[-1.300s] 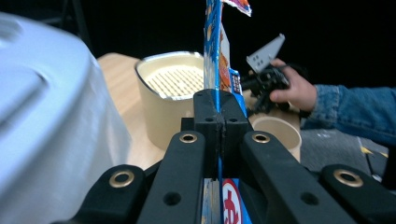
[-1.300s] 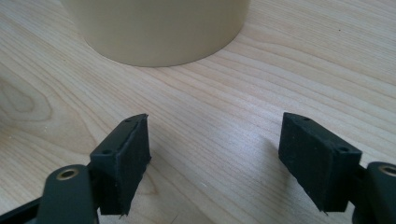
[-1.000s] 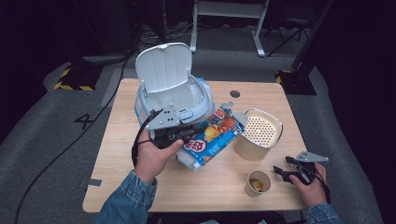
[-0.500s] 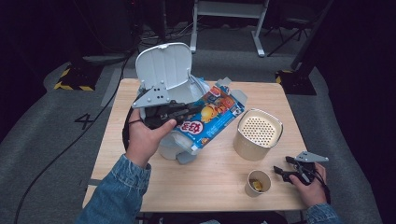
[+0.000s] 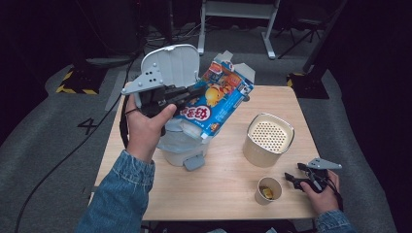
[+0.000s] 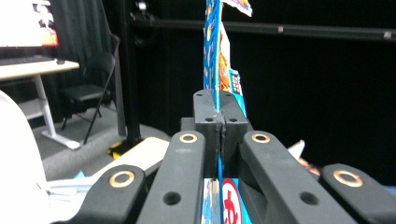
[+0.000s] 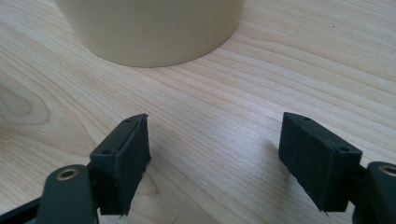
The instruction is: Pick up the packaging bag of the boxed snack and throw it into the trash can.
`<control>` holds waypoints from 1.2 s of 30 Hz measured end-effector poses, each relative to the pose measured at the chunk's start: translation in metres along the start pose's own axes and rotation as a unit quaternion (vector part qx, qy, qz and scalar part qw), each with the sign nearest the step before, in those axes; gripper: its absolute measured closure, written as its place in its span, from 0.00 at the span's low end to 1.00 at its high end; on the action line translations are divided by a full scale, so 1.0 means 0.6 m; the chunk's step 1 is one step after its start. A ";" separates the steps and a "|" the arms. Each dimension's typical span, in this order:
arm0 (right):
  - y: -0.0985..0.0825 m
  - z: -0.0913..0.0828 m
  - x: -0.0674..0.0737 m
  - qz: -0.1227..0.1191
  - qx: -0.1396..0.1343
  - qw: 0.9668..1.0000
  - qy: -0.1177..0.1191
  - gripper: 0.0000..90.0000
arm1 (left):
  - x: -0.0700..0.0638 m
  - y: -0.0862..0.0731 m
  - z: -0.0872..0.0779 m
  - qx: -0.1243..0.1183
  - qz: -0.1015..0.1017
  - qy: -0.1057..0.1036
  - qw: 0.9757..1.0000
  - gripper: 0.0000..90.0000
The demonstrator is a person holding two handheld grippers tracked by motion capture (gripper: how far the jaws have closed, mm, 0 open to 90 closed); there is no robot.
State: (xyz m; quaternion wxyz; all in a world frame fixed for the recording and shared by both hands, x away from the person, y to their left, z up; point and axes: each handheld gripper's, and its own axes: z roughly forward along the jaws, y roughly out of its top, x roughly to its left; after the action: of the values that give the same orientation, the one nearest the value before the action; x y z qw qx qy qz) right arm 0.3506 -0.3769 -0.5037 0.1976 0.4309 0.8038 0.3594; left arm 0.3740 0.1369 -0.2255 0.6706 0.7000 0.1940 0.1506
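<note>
A blue and orange snack bag [image 5: 214, 99] hangs in the air above the white pedal bin [image 5: 182, 141], whose lid [image 5: 172, 65] stands up. My left gripper [image 5: 194, 93] is shut on the bag's edge. In the left gripper view the two black pads [image 6: 205, 116] press together on the thin bag [image 6: 214, 56], which rises edge-on. My right gripper [image 5: 294, 178] rests on the table at the near right, open. Between its pads [image 7: 126, 158] lies only bare wood.
A cream perforated-top canister [image 5: 268, 140] stands right of the bin. A paper cup [image 5: 268, 190] with something yellow inside sits near the front edge, just left of my right gripper. The wooden table [image 5: 228, 184] has bare room at the front left. Dark floor surrounds it.
My left gripper has lifted the snack bag off the table and carried it up over the open bin. The right gripper has kept still.
</note>
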 end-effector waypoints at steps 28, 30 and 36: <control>-0.002 -0.002 0.002 0.004 -0.001 1.000 -0.005 0.28 | 0.042 0.061 0.001 -0.065 0.010 0.073 0.995 0.99; -0.002 -0.002 0.002 0.004 0.000 1.000 -0.005 0.28 | 0.049 0.062 0.002 -0.068 0.008 0.082 0.994 0.99; -0.002 -0.002 0.002 0.003 -0.001 1.000 -0.005 0.28 | 0.068 0.053 0.007 -0.065 0.012 0.116 0.991 0.99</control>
State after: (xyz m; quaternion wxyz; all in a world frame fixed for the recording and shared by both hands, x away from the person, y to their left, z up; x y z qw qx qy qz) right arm 0.3488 -0.3766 -0.5038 0.2008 0.4353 0.8011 0.3584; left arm 0.4142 0.1519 -0.1962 0.6859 0.6346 0.2521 0.2514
